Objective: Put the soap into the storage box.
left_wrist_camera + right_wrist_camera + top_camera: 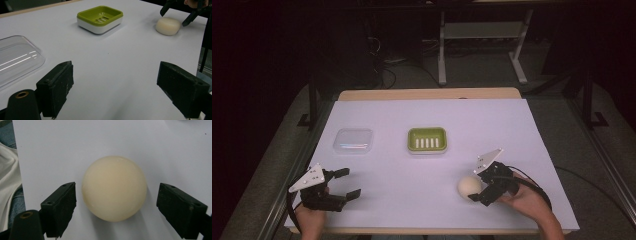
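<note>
A: Where is the round cream-coloured bar of soap [469,186]?

B: It lies flat on the white-covered table [427,120], near the front edge and toward the right corner. The right gripper [479,190] has its black jaws spread wide on either side of it; in the right gripper view the soap [114,188] sits between them with a gap of white surface at each side, so nothing is pinching it.

A: And the left gripper [348,182]?

B: Jaws spread as well, holding nothing, close to the front left corner. A hand [309,220] grips it from below.

A: What else is on the table?

B: A green rectangular soap dish with a slotted floor and white base [427,139] stands around the middle. A clear plastic lid [353,140] lies to its left, apart from it, toward the left edge.
</note>
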Demonstrator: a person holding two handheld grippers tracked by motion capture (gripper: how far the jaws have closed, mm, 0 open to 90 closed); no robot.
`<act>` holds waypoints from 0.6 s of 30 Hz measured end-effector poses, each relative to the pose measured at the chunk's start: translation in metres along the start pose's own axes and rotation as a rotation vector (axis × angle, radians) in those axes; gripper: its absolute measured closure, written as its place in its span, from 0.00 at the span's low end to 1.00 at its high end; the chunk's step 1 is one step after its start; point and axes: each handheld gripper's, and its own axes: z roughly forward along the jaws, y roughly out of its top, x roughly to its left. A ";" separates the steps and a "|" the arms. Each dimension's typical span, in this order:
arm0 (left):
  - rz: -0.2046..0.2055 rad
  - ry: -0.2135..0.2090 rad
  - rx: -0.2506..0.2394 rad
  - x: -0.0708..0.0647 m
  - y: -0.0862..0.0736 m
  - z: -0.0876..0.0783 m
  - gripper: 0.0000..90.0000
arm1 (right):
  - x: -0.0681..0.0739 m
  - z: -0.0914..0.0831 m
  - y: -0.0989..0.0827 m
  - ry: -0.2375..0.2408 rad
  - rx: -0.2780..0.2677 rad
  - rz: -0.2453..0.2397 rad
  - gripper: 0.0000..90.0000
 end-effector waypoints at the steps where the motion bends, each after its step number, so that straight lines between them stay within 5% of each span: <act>1: 0.000 0.000 -0.001 0.000 0.000 0.000 0.15 | 0.000 0.001 0.000 0.005 0.000 -0.005 0.17; 18: -0.003 -0.002 0.000 0.000 0.000 0.001 0.15 | 0.000 0.015 0.005 0.019 0.044 -0.019 0.18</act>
